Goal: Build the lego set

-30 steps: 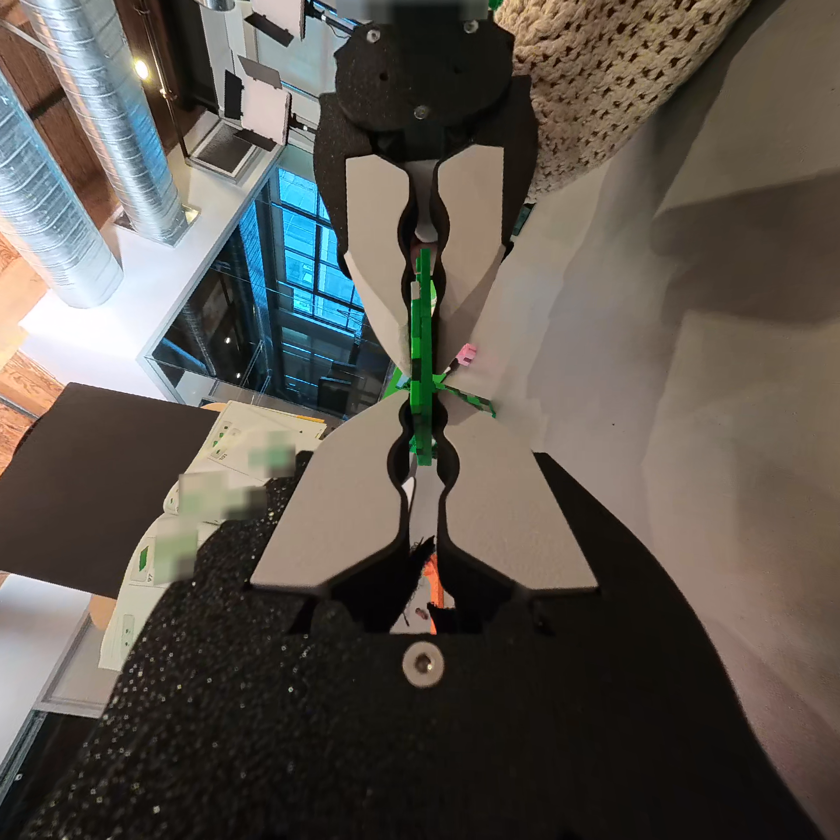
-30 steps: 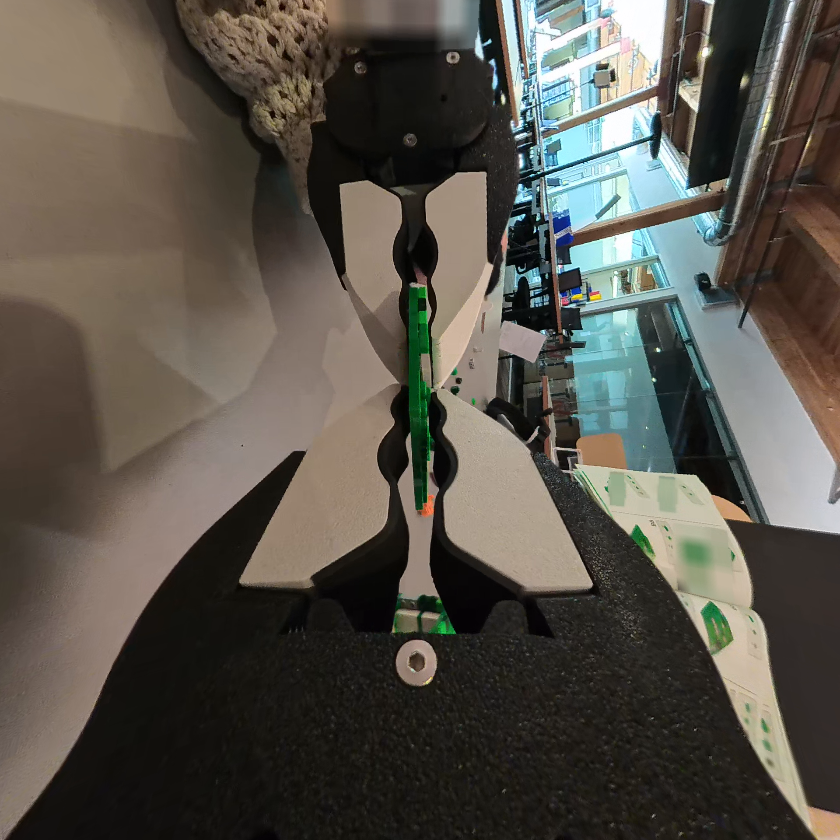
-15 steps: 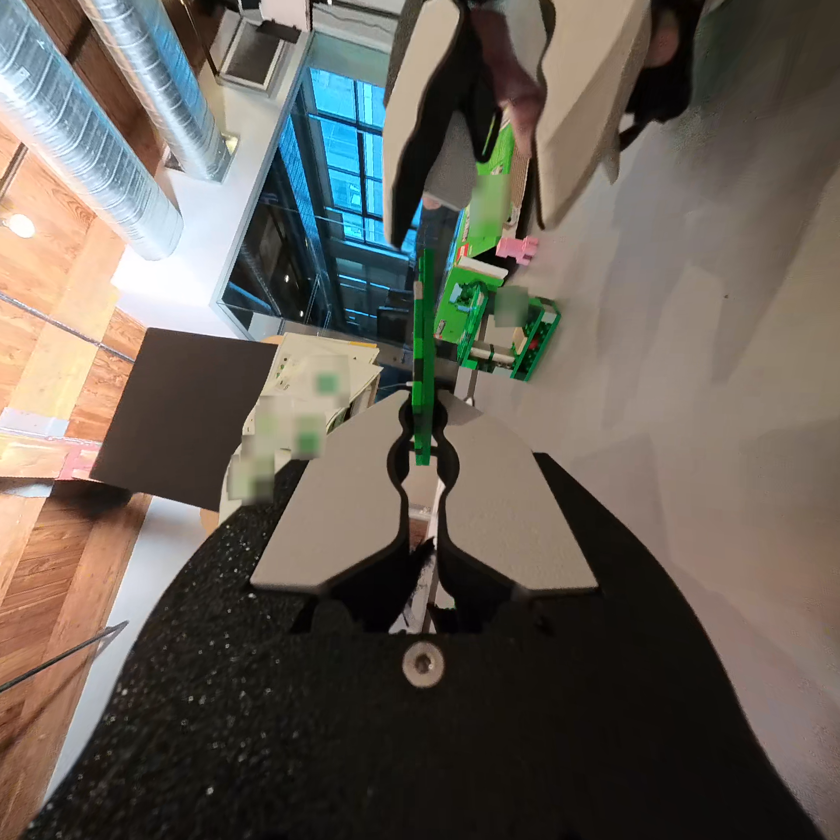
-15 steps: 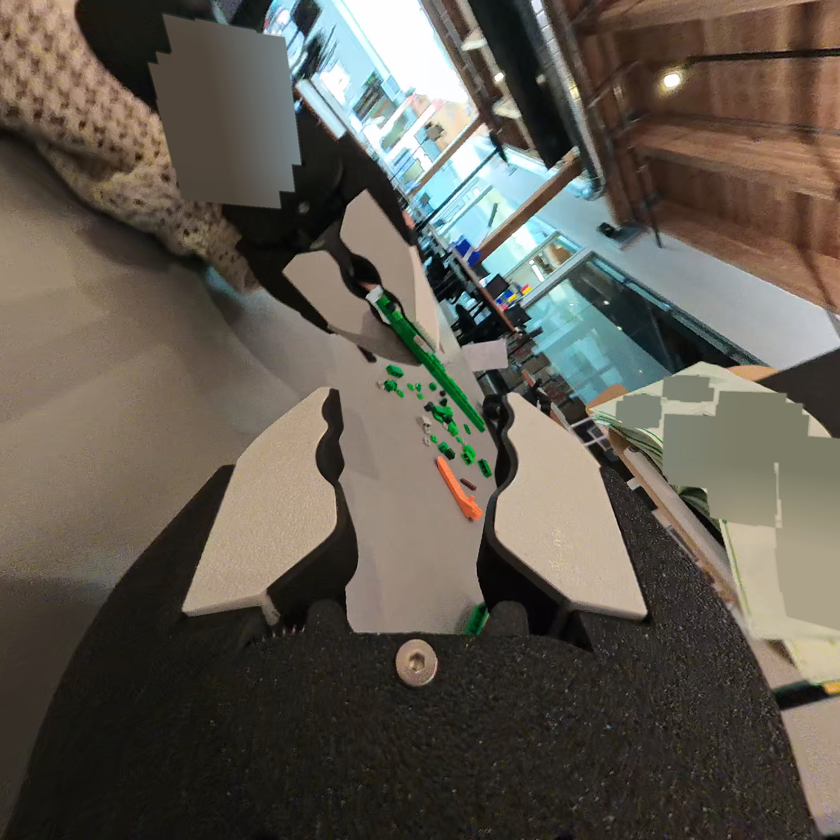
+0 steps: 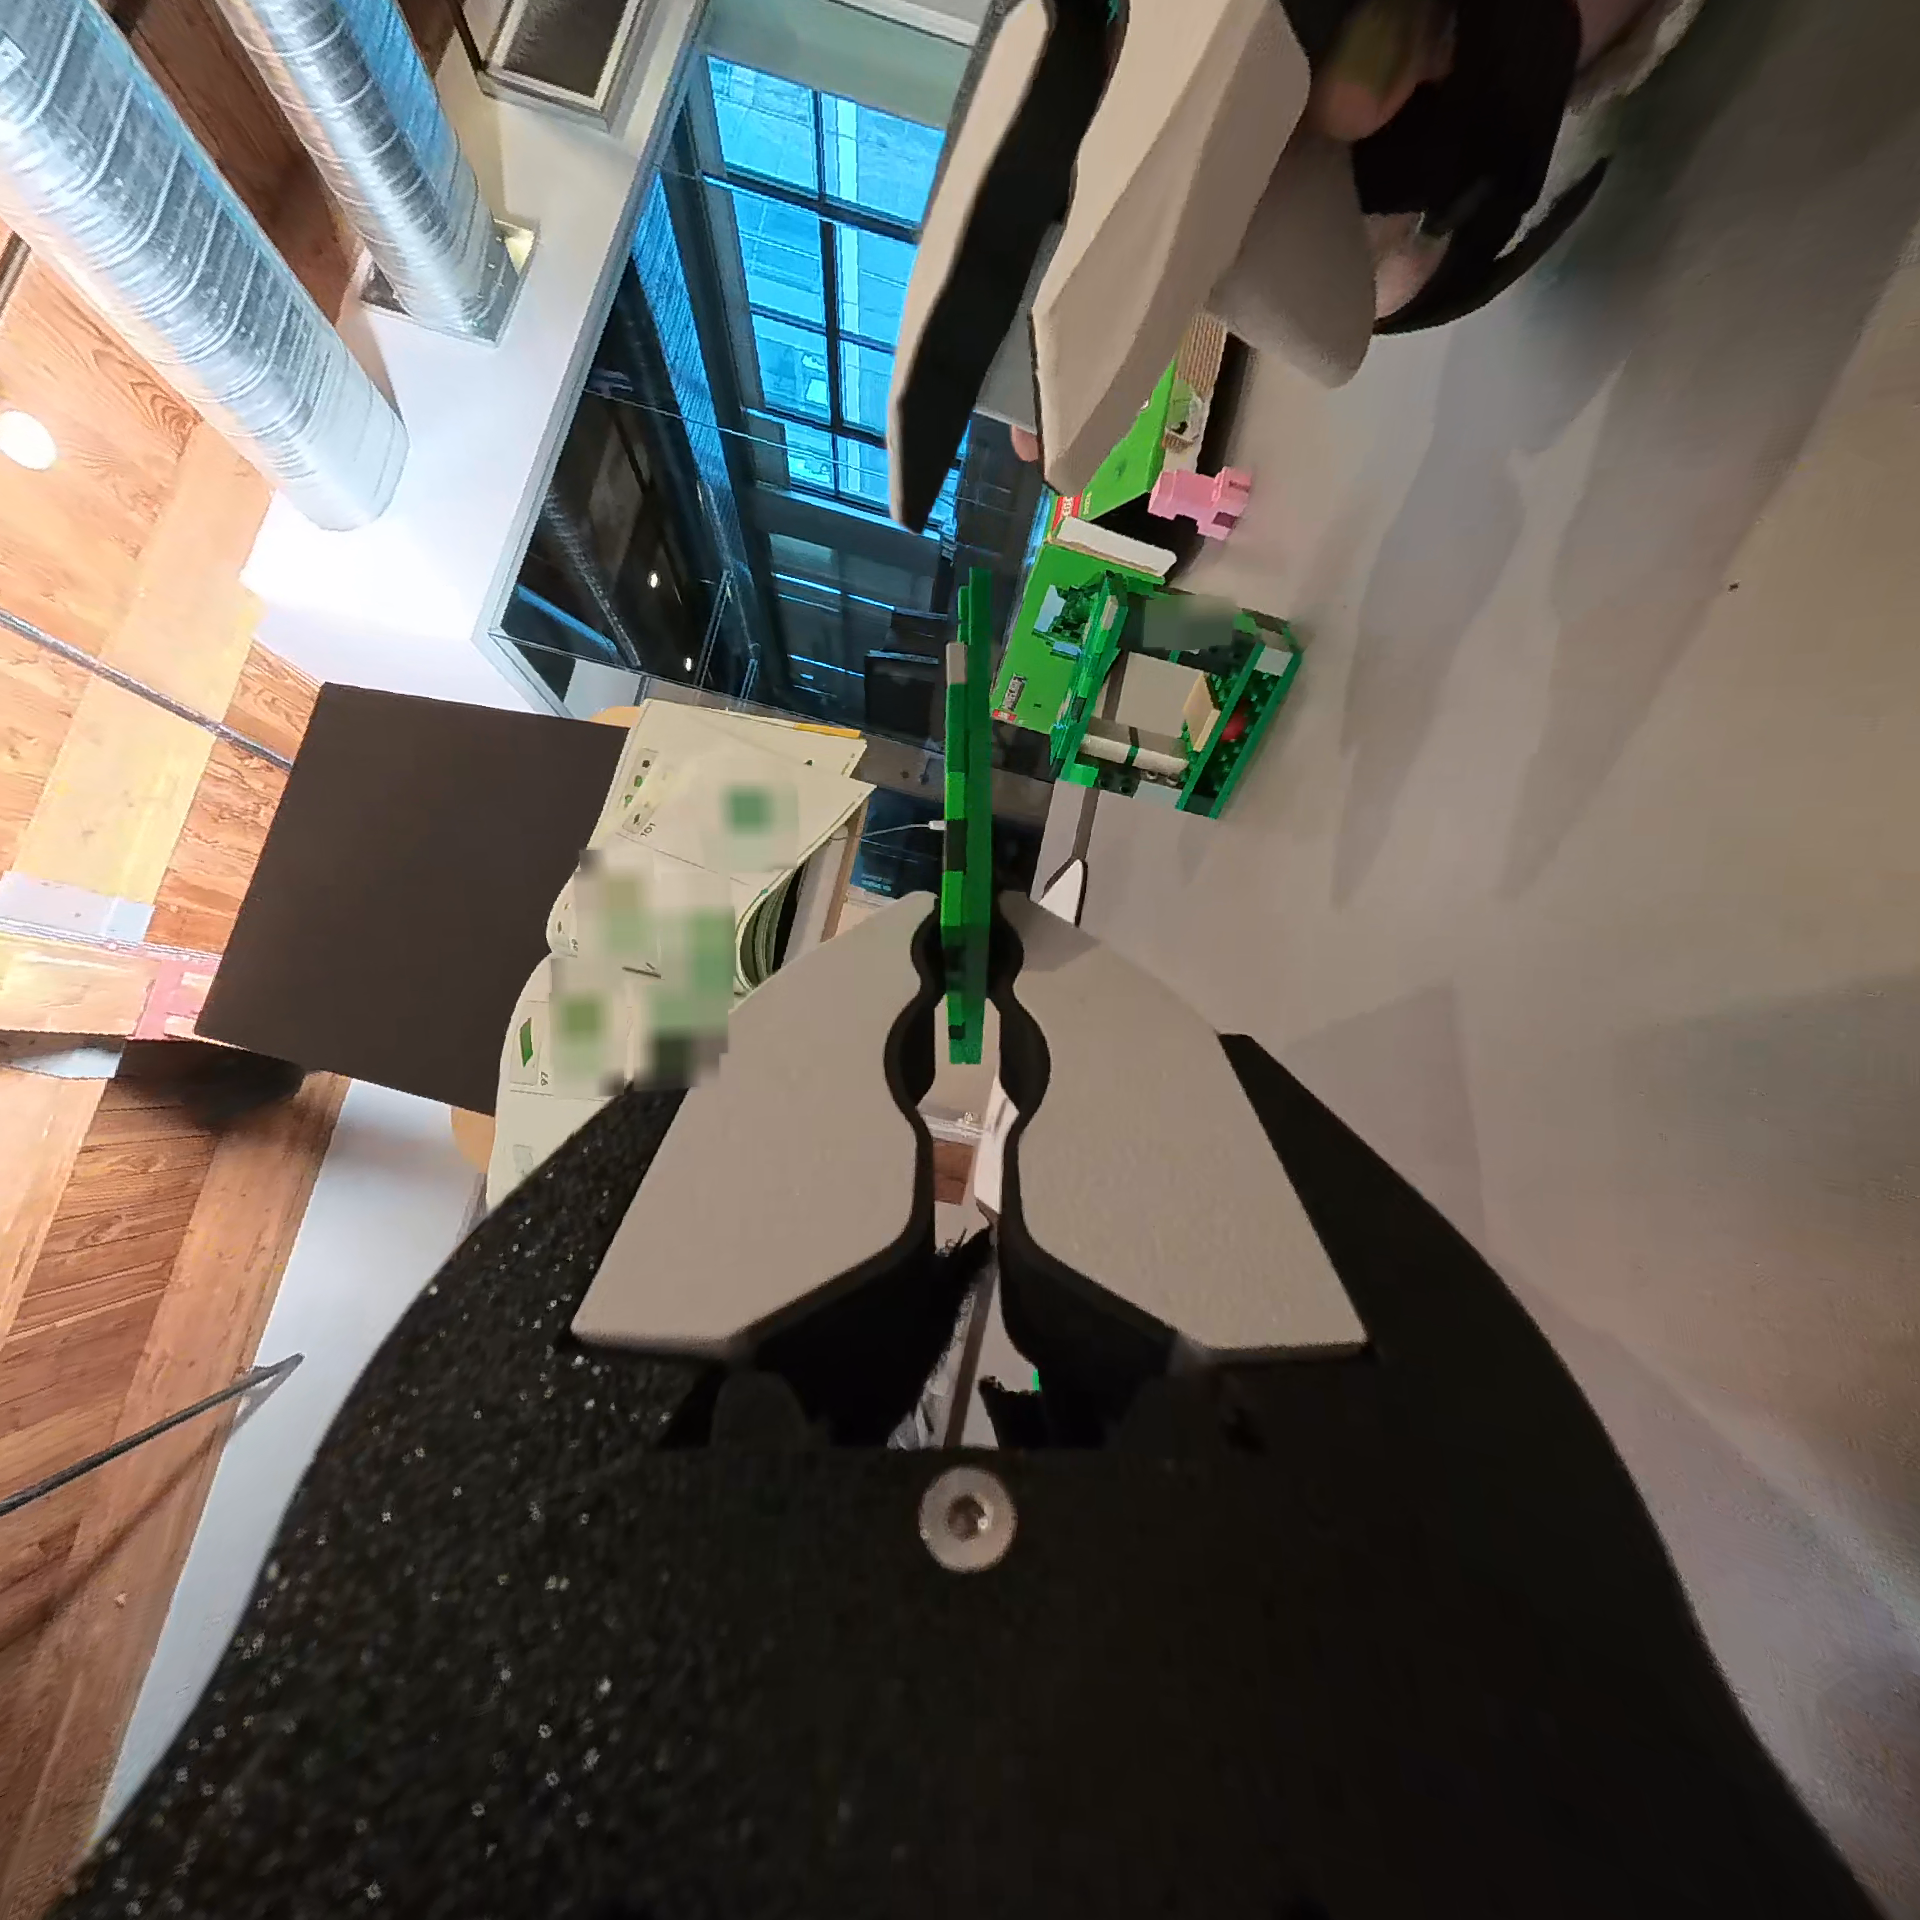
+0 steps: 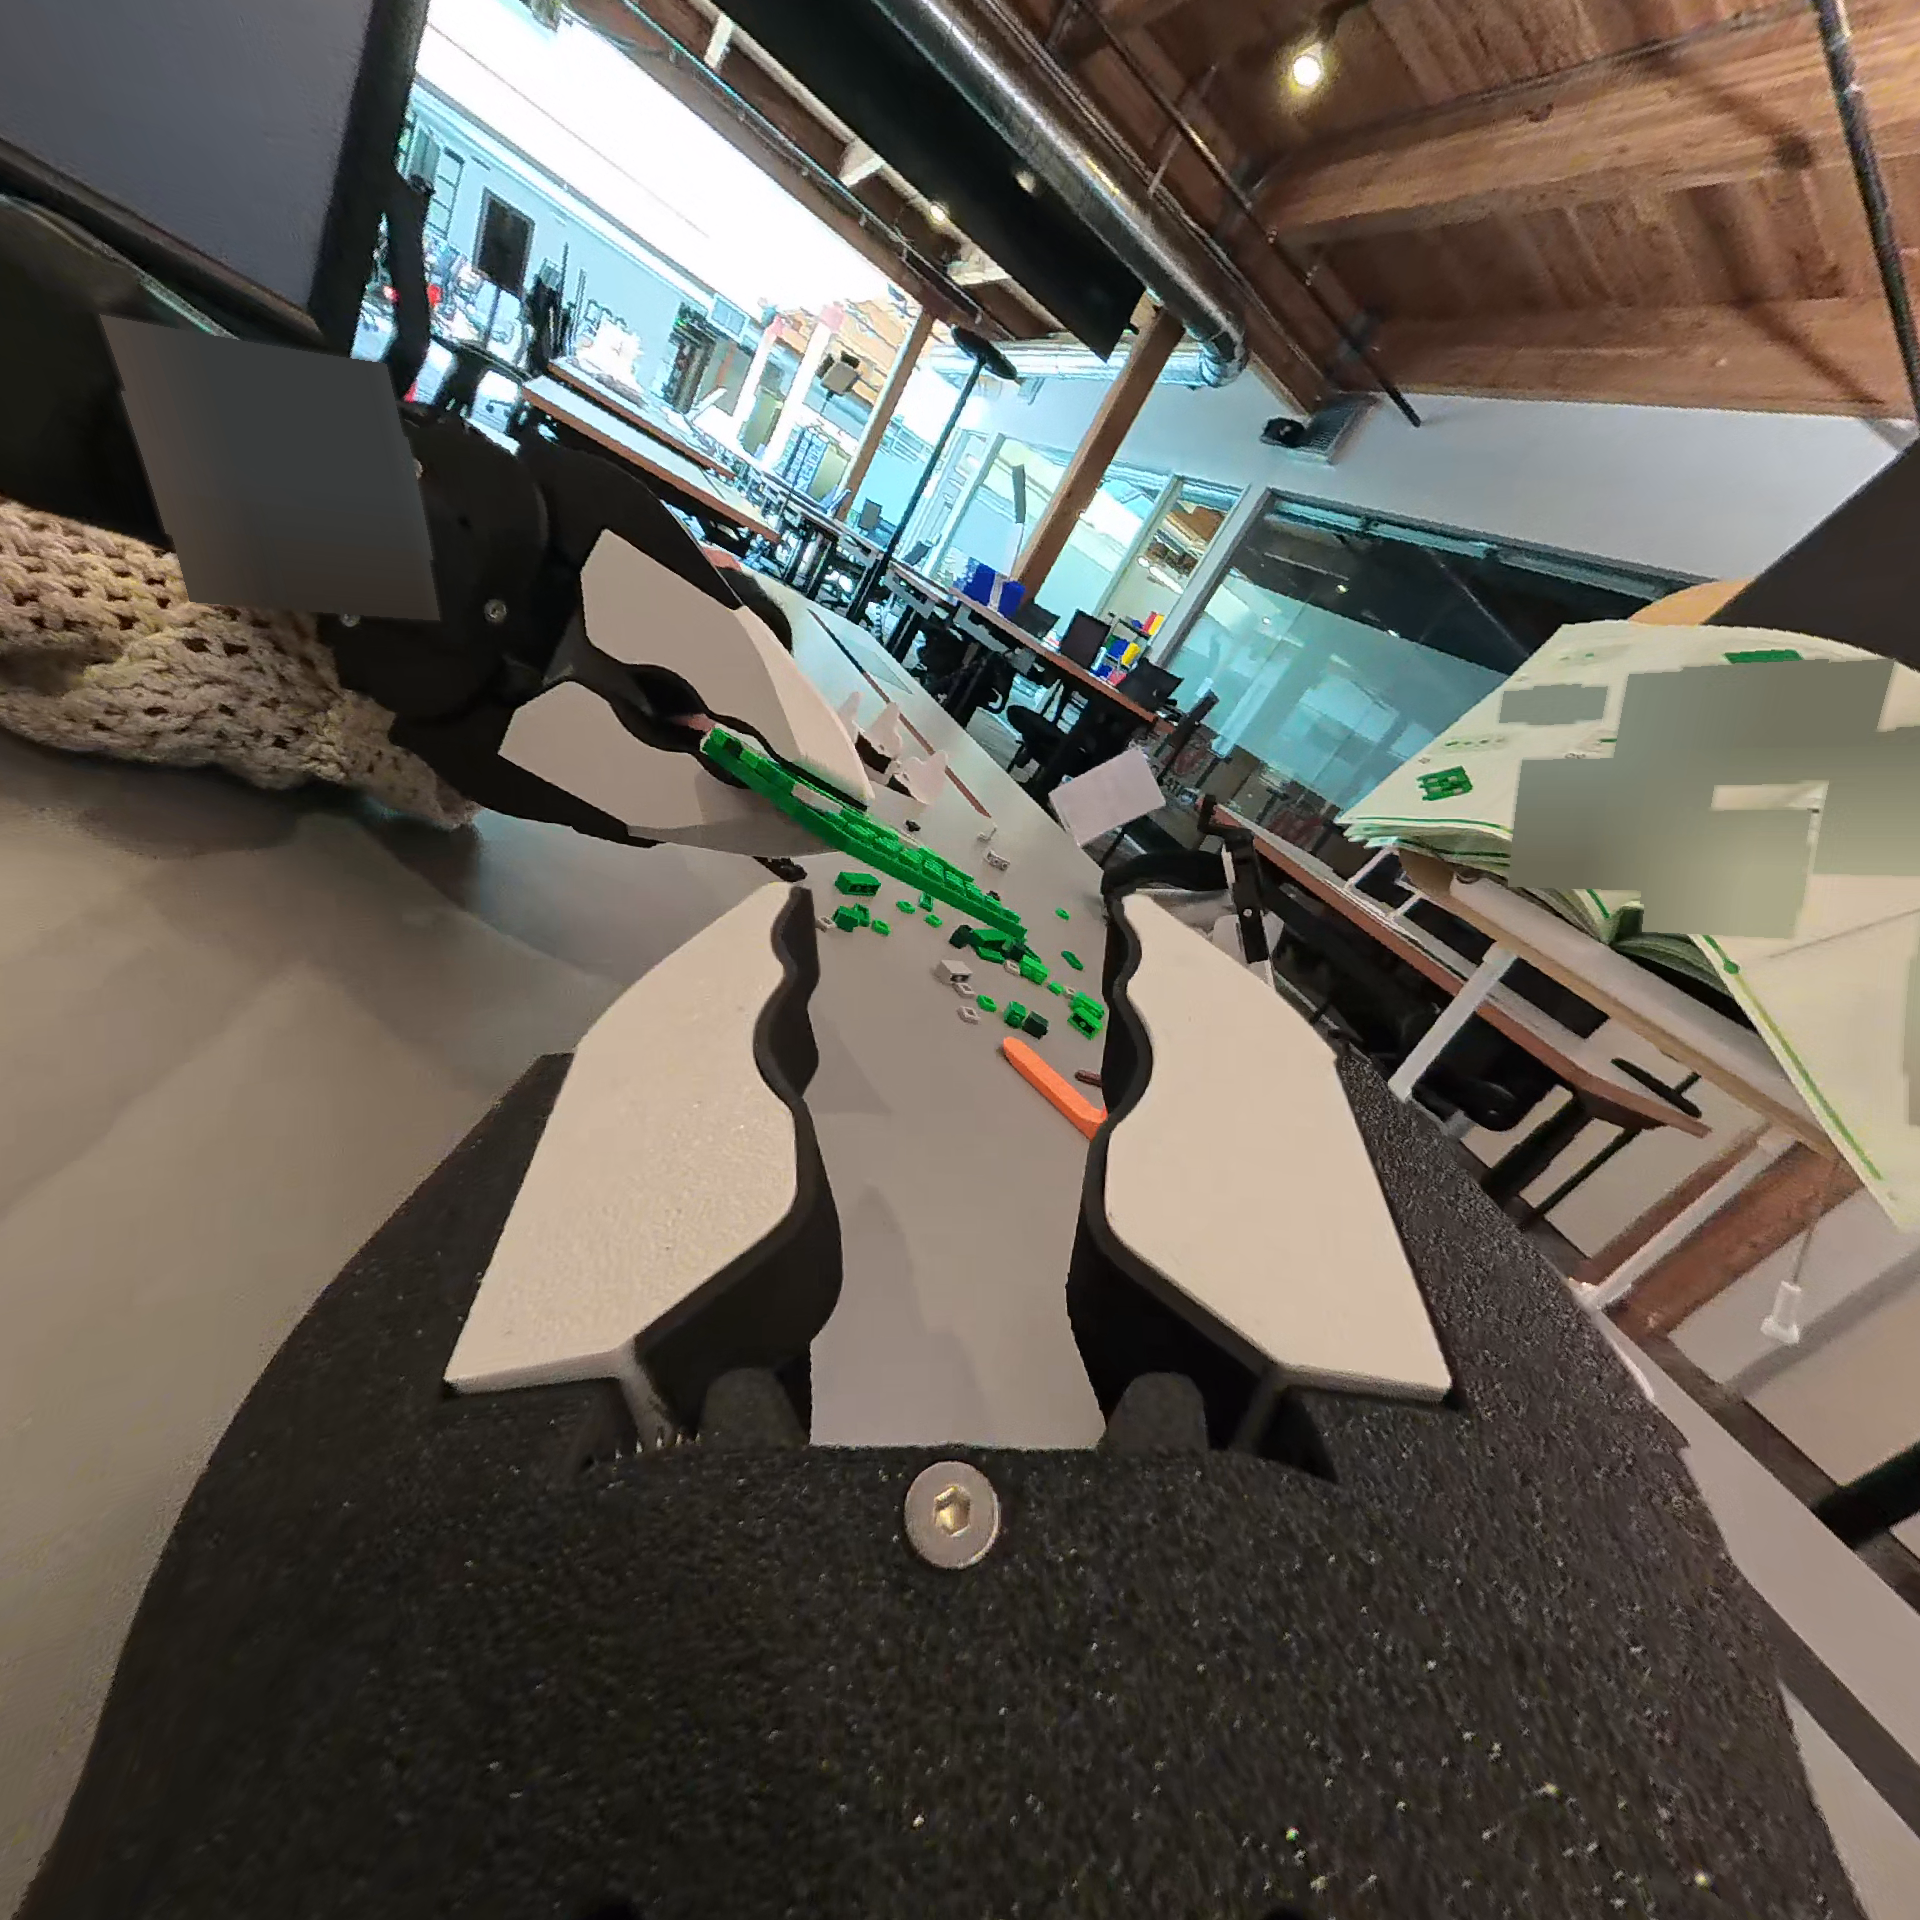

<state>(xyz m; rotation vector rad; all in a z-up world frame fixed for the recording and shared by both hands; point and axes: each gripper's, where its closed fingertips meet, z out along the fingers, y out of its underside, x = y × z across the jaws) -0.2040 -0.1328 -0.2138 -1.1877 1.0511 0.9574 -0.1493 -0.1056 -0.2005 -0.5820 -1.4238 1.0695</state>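
Note:
My left gripper [image 5: 966, 920] is shut on a long flat green lego plate [image 5: 966, 790], seen edge-on and sticking out forward past the fingertips. In the right wrist view the left gripper [image 6: 821, 810] holds the same plate [image 6: 894, 847] tilted, low over the grey table. My right gripper [image 6: 956, 914] is open and empty, a short way back from the plate's free end. It also shows in the left wrist view [image 5: 987, 488], apart from the plate. A partly built green lego structure [image 5: 1164, 707] stands on the table beyond.
Several loose green and grey bricks [image 6: 987, 966] and an orange brick separator [image 6: 1055, 1086] lie on the grey table [image 6: 312, 987]. An open instruction booklet [image 6: 1558, 779] stands at the right edge. A pink lego figure [image 5: 1200, 499] stands near the structure. A knit sleeve [image 6: 156, 665] is at left. About 7 cm separates my left fingertips from my right.
Both grippers were shut on the green plate. My right gripper has opened, let go of the plate and pulled back. My left gripper still holds it.

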